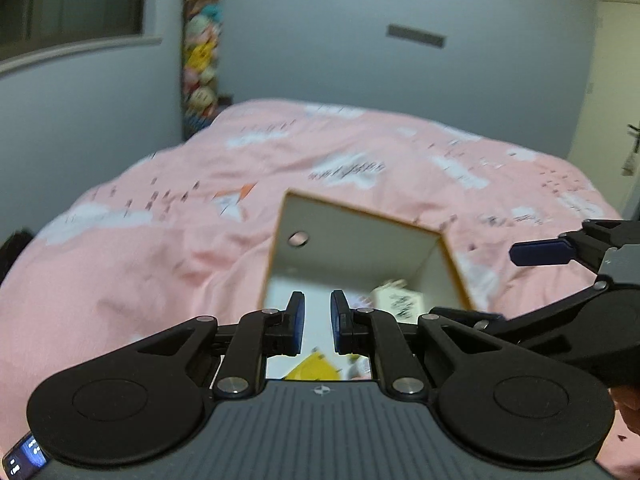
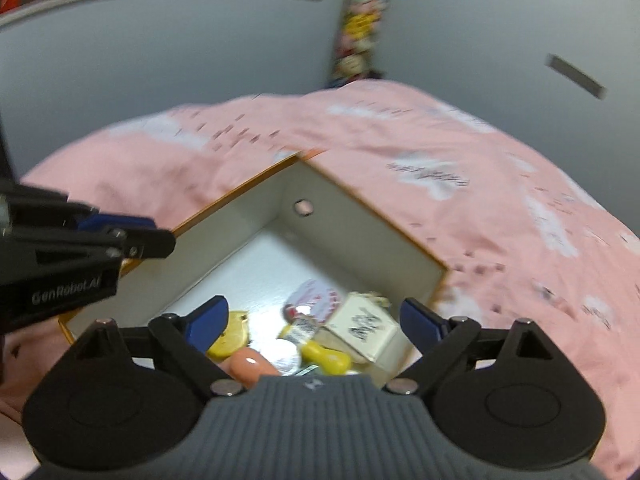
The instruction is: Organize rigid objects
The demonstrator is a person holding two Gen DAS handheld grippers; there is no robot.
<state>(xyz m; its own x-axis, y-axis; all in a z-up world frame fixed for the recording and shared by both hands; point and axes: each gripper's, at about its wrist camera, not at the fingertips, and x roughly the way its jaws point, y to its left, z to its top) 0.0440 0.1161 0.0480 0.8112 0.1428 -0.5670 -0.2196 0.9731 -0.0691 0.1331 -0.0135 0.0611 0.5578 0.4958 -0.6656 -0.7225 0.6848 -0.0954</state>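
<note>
at lower centre the right gripper (image 2: pixel 314 322) gapes empty over the box (image 2: pixel 360 196); the left gripper (image 1: pixel 317 322), clenched on nothing, could bump its rim and tip it.

We see the left claw (image 1: pixel 317 326) built from black linkage arms with silver pivot screws, blue pads on its fingertips (image 1: pixel 297 322), and a ribbed grey housing bearing a small emblem. The right claw (image 2: pixel 314 322) matches; white "GenRobot.AI" lettering marks one black body.
</note>
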